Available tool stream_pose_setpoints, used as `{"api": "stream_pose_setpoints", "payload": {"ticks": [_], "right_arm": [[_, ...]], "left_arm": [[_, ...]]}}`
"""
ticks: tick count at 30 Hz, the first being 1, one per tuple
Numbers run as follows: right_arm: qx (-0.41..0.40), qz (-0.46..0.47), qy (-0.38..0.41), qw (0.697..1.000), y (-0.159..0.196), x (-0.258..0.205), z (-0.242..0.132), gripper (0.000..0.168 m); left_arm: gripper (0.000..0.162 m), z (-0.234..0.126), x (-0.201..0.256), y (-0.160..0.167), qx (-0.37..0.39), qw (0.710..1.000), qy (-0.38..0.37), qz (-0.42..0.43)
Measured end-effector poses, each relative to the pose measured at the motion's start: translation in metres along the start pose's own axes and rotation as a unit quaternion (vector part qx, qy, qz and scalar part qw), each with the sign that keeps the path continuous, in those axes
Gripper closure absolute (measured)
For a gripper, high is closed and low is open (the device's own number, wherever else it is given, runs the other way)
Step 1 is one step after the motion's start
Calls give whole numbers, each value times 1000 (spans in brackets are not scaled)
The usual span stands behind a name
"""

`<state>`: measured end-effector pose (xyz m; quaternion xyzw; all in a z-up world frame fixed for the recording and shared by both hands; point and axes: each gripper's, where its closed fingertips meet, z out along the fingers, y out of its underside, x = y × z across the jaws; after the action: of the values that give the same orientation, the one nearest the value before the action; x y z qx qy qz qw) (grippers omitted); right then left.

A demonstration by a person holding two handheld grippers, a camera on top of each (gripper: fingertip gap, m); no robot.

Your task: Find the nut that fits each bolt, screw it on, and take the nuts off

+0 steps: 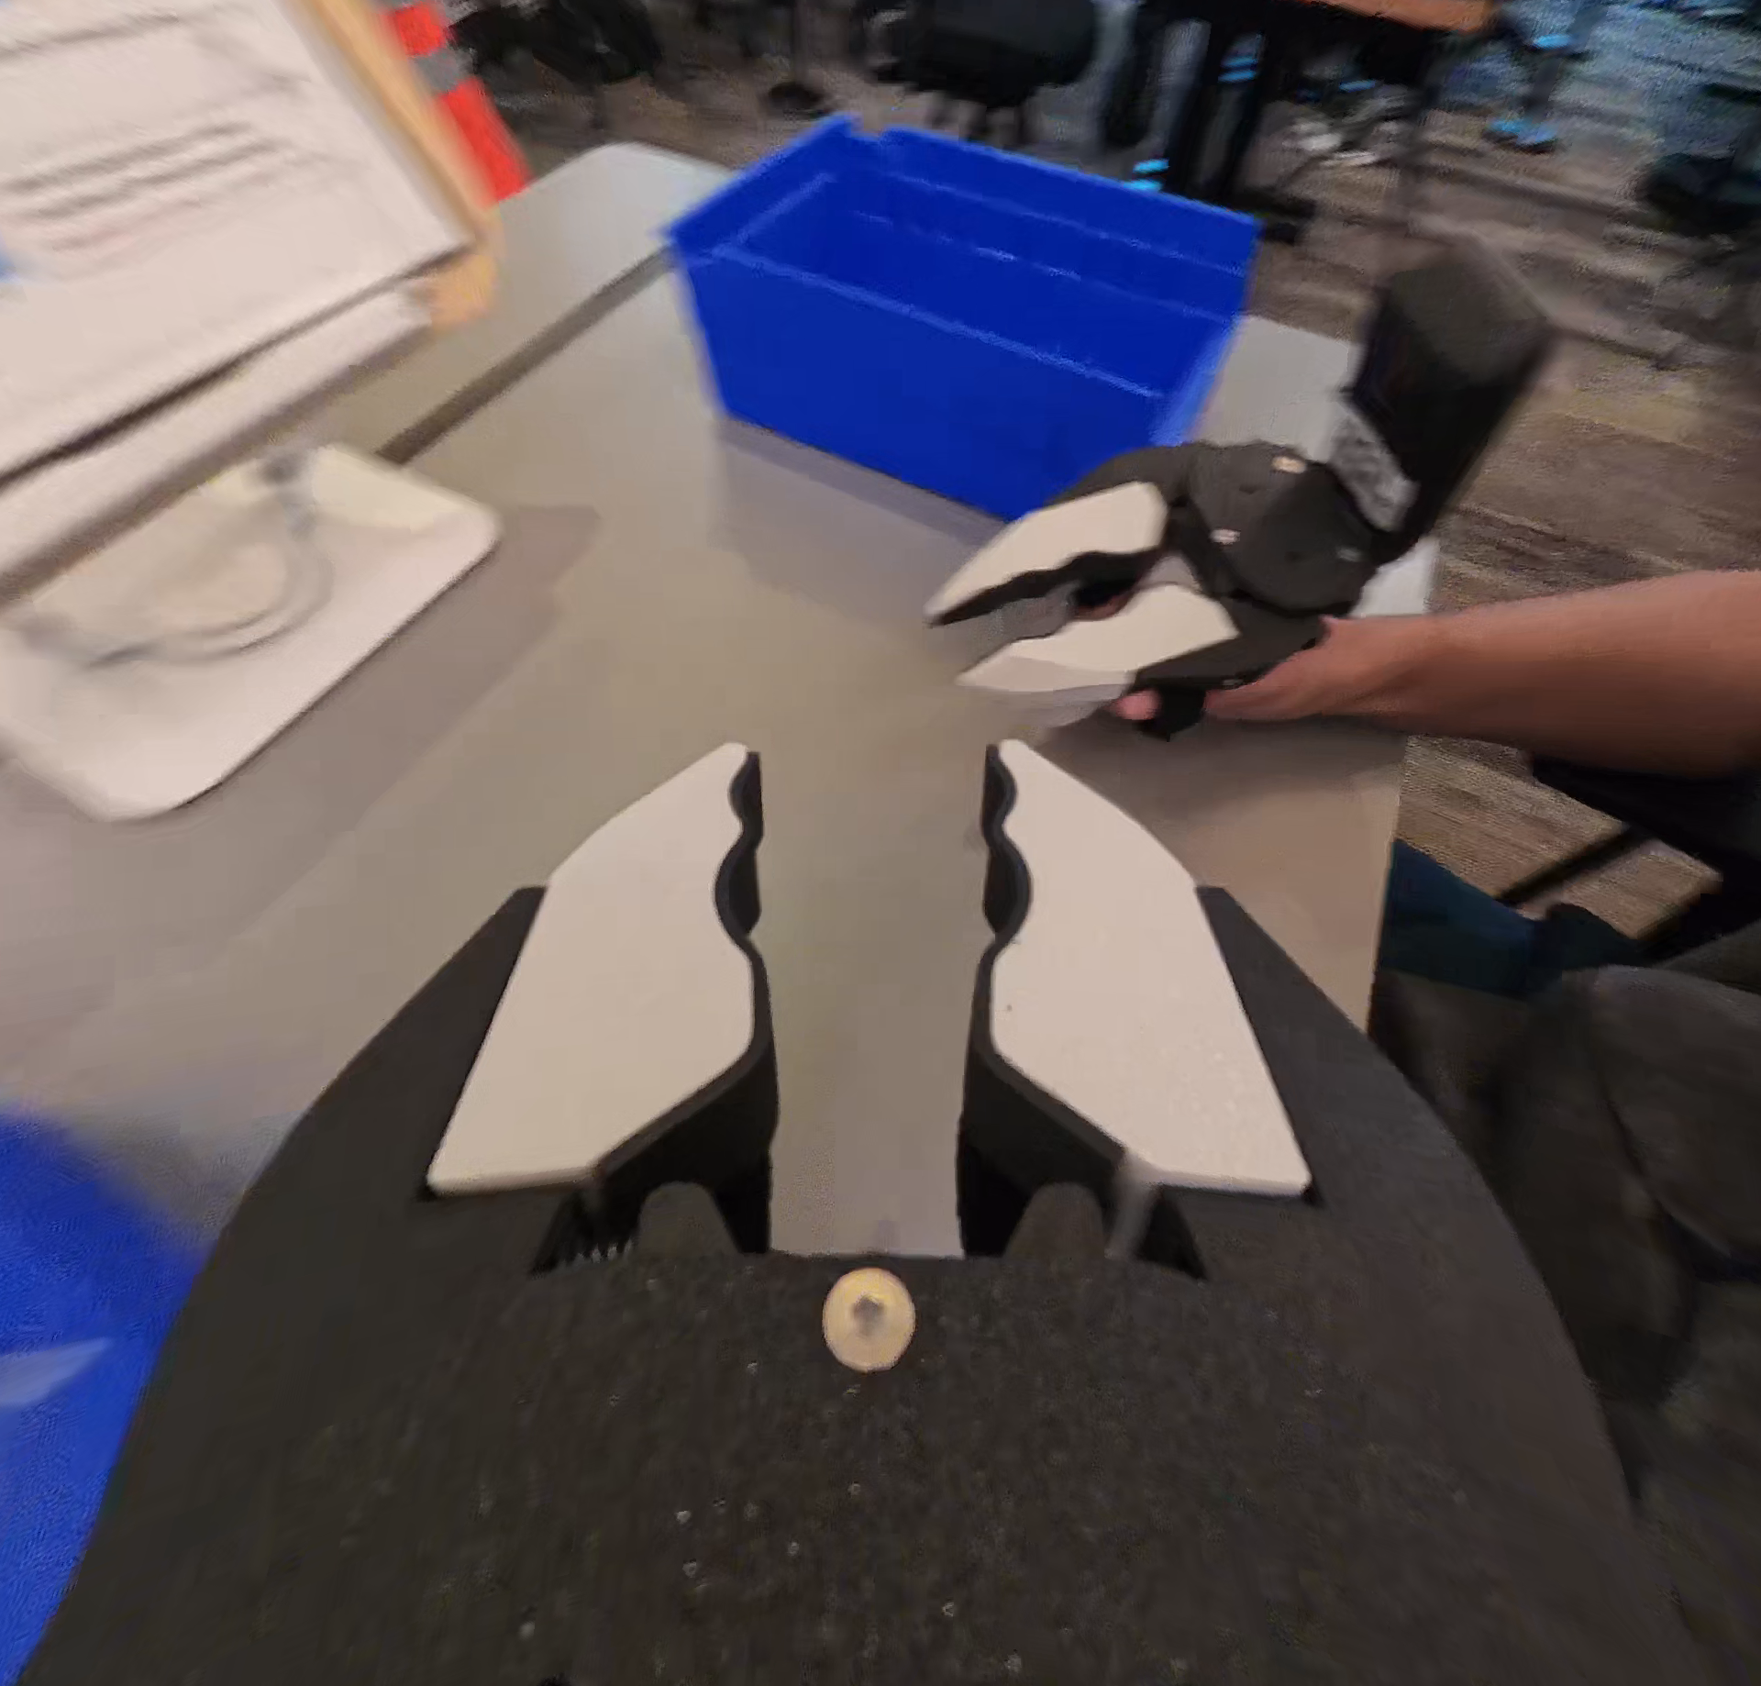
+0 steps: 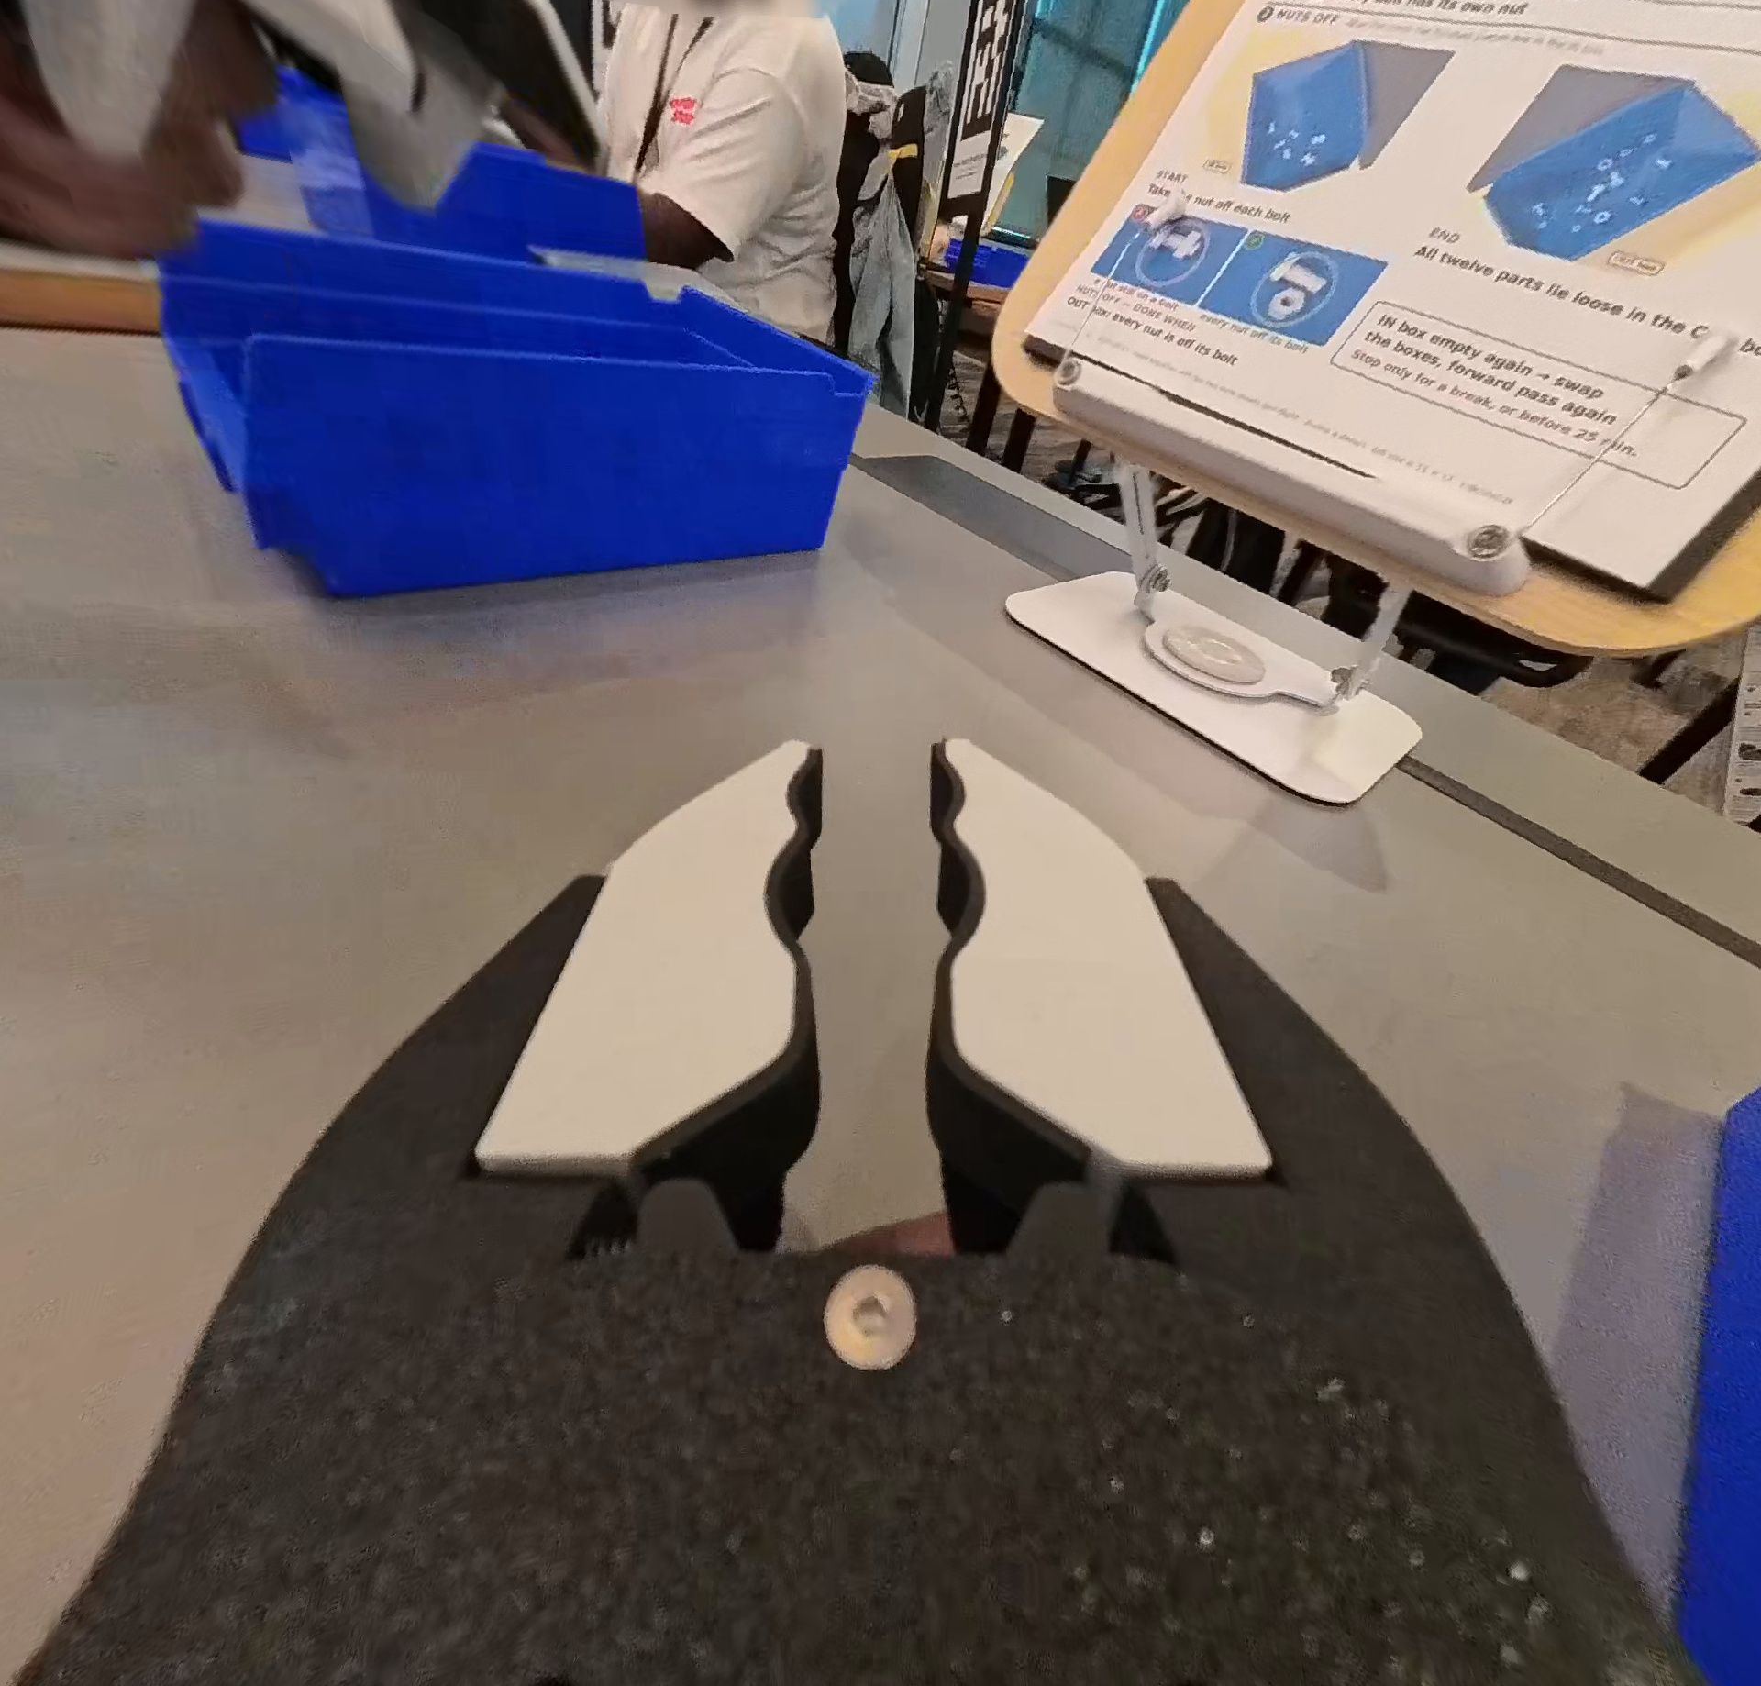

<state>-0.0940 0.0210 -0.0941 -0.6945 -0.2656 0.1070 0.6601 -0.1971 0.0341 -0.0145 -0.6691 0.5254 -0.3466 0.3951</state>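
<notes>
Left gripper (image 1: 872,763): jaws parted, nothing between them, held over the grey table (image 1: 667,640). Right gripper (image 2: 877,754): jaws parted by a narrower gap, also empty, low over the same table. Further out in the left wrist view, the right gripper lay on its side near the table edge, a hand (image 1: 1315,678) behind it. Beyond it stood a blue bin (image 1: 953,373). A second blue bin (image 2: 534,478) sat left of the instruction stand (image 2: 1210,687). No nuts or bolts were discernible; bin contents hidden.

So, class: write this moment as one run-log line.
left claw: open, empty | right claw: open, empty | blue bin: on table | nuts, bolts: not visible
</notes>
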Motion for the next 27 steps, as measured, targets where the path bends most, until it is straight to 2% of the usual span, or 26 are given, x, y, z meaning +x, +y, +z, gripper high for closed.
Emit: {"api": "stream_pose_setpoints", "payload": {"ticks": [2, 4, 7, 9, 12, 14, 18, 23, 25, 27], "right_arm": [[-2, -8, 0, 1000, 0, -2, 0, 147], [-5, -11, -1, 1000, 1, -4, 1, 147], [-7, -5, -6, 1000, 1, -5, 2, 148], [-8, -1, -9, 1000, 1, -6, 3, 148], [-7, 5, -14, 1000, 1, -7, 4, 149], [-8, 6, -15, 1000, 1, -7, 4, 150], [-6, 10, -16, 1000, 1, -6, 4, 150], [-7, 15, -17, 1000, 2, -5, 4, 151], [-8, 14, -16, 1000, 2, -5, 3, 152], [-8, 11, -16, 1000, 2, -5, 3, 152]], "left_arm": [[117, -51, -43, -5, -10, 997, -71, -32], [118, -92, -76, 11, -61, 992, -94, -58], [117, -137, -132, 68, -202, 961, -176, -75], [116, -153, -157, 108, -288, 932, -202, -87], [115, -143, -174, 143, -342, 914, -180, -119], [115, -129, -192, 155, -367, 905, -182, -115], [115, -87, -220, 166, -391, 905, -149, -78], [102, -46, -243, 177, -413, 903, -116, 8], [102, -34, -242, 176, -397, 913, -93, 0], [102, -32, -249, 183, -407, 908, -100, -12]]}}
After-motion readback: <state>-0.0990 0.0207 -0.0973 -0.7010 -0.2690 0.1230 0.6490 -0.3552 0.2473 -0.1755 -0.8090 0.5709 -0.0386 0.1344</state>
